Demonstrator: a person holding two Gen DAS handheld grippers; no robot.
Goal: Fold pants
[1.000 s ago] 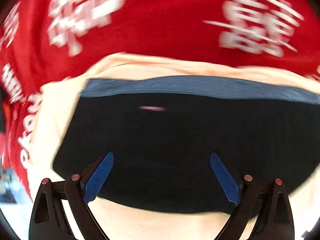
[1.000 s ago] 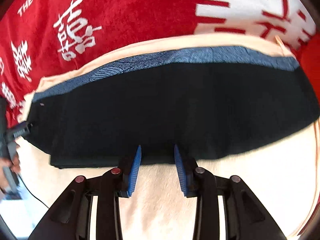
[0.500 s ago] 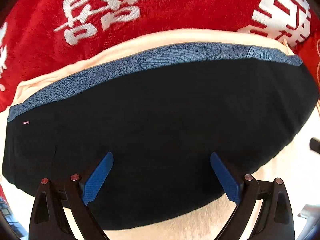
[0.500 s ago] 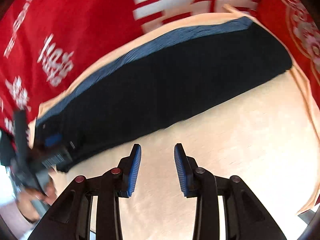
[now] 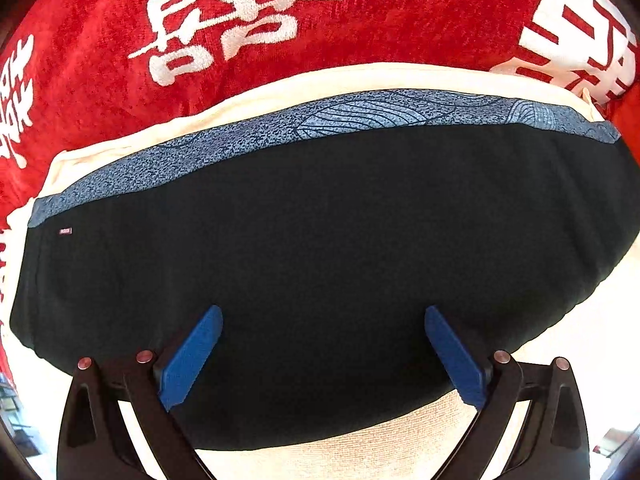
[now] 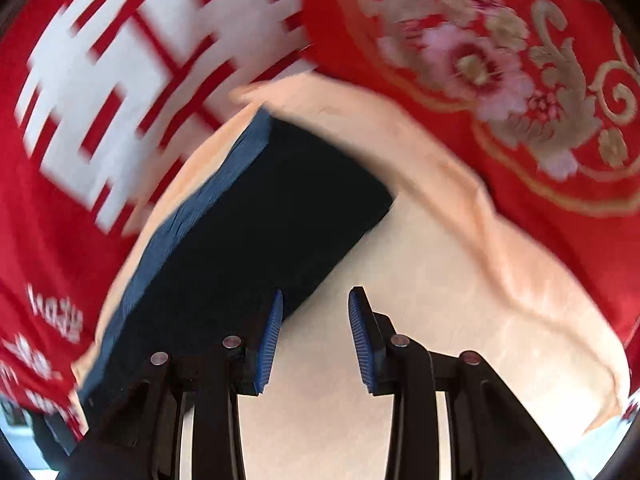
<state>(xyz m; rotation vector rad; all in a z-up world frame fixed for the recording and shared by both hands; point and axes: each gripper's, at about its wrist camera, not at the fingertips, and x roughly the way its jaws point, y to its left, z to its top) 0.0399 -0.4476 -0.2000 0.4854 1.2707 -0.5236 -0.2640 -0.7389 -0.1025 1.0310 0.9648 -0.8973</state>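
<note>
Lying flat on a cream towel (image 5: pixel 360 452) are the folded black pants (image 5: pixel 320 260), their blue patterned band (image 5: pixel 360 116) running along the far edge; a red blanket (image 5: pixel 100 72) with white characters is spreading beyond. Hovering over the near middle, the left gripper (image 5: pixel 322 356) is showing fingers wide apart, nothing between. Blurring past the pants' right end, the right gripper (image 6: pixel 316 340) is keeping fingers partly apart, empty, over bare towel.
</note>
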